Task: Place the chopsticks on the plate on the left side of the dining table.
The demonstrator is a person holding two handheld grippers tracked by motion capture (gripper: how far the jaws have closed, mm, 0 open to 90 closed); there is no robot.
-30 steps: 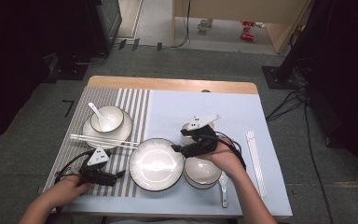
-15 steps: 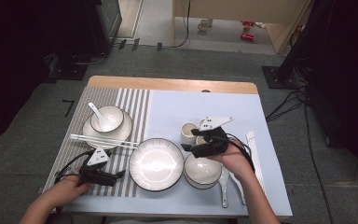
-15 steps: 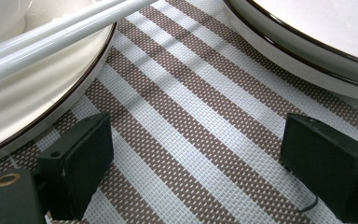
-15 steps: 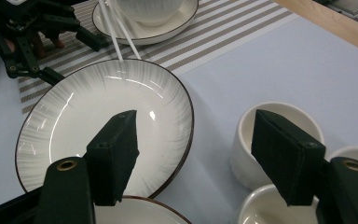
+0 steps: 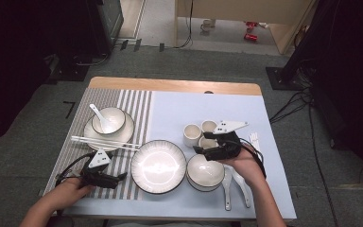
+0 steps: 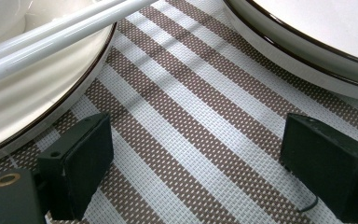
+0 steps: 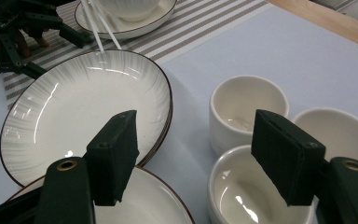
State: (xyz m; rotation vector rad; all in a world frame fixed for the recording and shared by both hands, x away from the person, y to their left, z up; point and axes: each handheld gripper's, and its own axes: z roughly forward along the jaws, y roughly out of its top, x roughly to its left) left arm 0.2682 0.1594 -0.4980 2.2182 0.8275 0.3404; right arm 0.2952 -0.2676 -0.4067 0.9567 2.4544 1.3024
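My right gripper (image 5: pixel 202 150) hovers open over the blue mat, just above a white bowl (image 5: pixel 205 172) and beside three small white cups (image 5: pixel 191 135). In the right gripper view its pads (image 7: pixel 114 154) stand wide apart with nothing between them; one cup (image 7: pixel 247 107) is ahead and another cup (image 7: pixel 242 191) lies below the right jaw. My left gripper (image 5: pixel 119 178) rests open on the striped mat (image 6: pixel 191 130), left of the large ribbed plate (image 5: pixel 158 165). Its pads (image 6: pixel 77 165) hold nothing.
A small bowl with a spoon (image 5: pixel 108 120) sits on a plate at the left, with white chopsticks (image 5: pixel 106 142) laid across its rim. Two white spoons (image 5: pixel 227 189) lie near the front edge. More white chopsticks (image 5: pixel 254 139) lie at the right.
My right gripper has slid to the right across the blue mat, uncovering the cups. The left gripper has stayed still.
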